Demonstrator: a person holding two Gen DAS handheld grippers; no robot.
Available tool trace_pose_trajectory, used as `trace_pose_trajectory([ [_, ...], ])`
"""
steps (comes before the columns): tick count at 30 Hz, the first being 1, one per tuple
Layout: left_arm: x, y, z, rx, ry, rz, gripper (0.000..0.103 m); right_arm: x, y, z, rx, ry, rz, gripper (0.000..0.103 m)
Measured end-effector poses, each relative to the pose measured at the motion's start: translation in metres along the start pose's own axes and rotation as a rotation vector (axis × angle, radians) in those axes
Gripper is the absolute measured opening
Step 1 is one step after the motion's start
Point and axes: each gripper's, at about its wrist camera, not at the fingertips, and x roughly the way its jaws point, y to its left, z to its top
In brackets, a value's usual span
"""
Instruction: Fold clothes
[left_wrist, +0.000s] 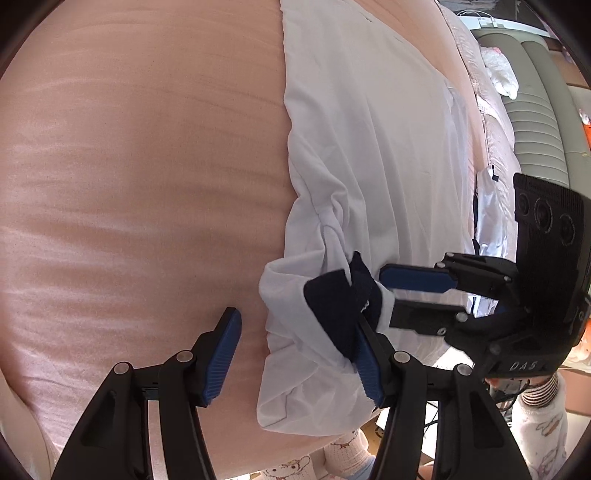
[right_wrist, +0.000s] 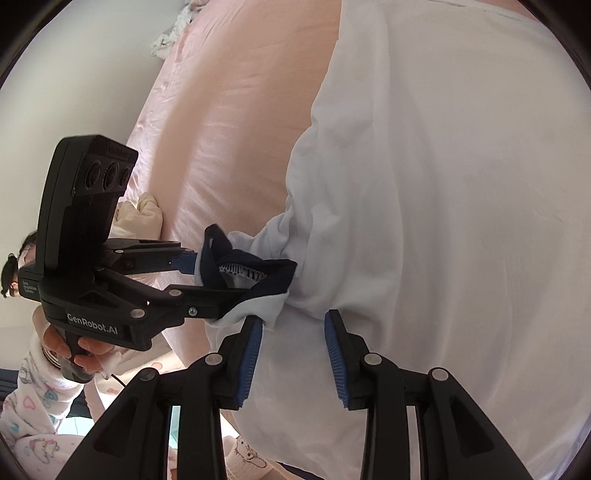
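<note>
the white shirt (left_wrist: 373, 147) lies spread on the pink bed (left_wrist: 129, 184), its near end bunched at the bed's edge where a sleeve with a navy cuff (left_wrist: 338, 306) is crumpled up. the left gripper (left_wrist: 299, 354) has its jaws apart; the cuff drapes over one finger and the other stands clear over bare sheet, so nothing is pinched. the right gripper (right_wrist: 293, 358) also stands open, fingers either side of a fold of white cloth just beside the cuff, pads not pressing it as far as can be seen.

the risk, as i read it: with neither tool clamped, the sleeve is only hanging on a finger, and any pull away could let it slide off and drop over the bed's edge, dragging the bunched hem with it. closing the right jaws here might gather several layers at once, so the sleeve would fold in twisted rather than flat. the two tools sit close together and could knock one another
</note>
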Motion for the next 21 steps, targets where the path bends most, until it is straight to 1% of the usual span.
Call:
trace_pose_trajectory([
  [4,0.001,0.003,-0.013,0.033,0.011,0.014,0.055,-0.018,0.000,0.007,0.008,-0.052,0.003,0.035],
  [6,0.000,0.003,-0.017,0.054,0.005,0.025,0.055,-0.021,0.004,0.010,-0.004,-0.058,0.028,0.035],
  [7,0.000,0.003,-0.019,0.061,0.001,0.031,0.055,-0.021,0.008,0.013,-0.019,-0.058,0.026,0.035],
  [11,-0.003,0.009,-0.023,0.063,-0.010,0.030,0.055,-0.015,0.029,0.011,-0.122,-0.045,-0.046,0.035],
  [14,-0.005,0.017,-0.024,0.036,-0.017,0.013,0.055,-0.014,0.040,0.004,-0.190,-0.047,-0.064,0.035],
  [18,-0.012,0.023,-0.028,0.037,-0.042,-0.001,0.055,-0.011,0.054,-0.001,-0.290,-0.062,-0.074,0.035],
  [21,-0.021,0.025,-0.032,0.062,-0.084,-0.012,0.055,-0.003,0.059,-0.001,-0.337,-0.059,-0.146,0.035],
])
